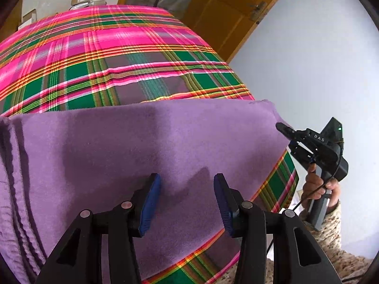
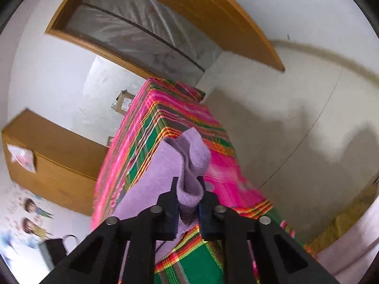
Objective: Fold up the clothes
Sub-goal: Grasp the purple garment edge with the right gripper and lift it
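Left wrist view: your left gripper (image 1: 187, 203) hangs open-jawed over the purple towel (image 1: 118, 146) on the plaid table (image 1: 106, 54). Your right gripper (image 1: 283, 129), lettered "DAS", pinches the towel's corner.

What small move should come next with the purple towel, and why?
Probably lift the right gripper and carry its pinched corner of the purple towel across the towel. The left gripper hovers open above the flat part, holding nothing.
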`<control>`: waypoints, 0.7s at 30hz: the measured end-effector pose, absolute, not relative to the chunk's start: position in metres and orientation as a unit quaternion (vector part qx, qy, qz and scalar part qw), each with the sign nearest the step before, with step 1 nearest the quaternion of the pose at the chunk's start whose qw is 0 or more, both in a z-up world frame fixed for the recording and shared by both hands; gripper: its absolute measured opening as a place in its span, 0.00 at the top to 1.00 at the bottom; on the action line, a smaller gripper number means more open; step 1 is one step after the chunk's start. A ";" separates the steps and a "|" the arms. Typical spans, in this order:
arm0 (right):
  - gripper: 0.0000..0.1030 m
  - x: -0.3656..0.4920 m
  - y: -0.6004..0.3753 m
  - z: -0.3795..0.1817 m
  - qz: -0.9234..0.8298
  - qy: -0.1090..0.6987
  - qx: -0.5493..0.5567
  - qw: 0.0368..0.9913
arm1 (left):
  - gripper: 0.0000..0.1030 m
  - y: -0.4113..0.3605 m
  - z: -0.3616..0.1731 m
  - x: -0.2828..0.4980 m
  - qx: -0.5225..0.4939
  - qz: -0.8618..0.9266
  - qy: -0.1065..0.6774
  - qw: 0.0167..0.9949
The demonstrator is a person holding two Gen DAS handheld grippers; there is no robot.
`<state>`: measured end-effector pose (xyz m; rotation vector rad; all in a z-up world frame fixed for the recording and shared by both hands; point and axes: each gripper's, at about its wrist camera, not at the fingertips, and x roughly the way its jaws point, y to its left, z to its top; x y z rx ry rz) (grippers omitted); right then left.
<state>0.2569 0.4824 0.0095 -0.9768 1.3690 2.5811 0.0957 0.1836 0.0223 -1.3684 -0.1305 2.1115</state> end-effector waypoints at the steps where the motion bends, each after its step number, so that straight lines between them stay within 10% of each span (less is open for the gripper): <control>1: 0.90 0.257 0.479 0.014 0.846 0.428 -0.317 0.035 | 0.53 0.185 0.023 0.096 -0.517 0.797 -0.048 0.308; 21: 0.91 0.266 0.392 0.101 0.945 0.192 -0.263 0.045 | 0.53 0.241 0.023 0.055 -0.515 0.779 -0.047 0.354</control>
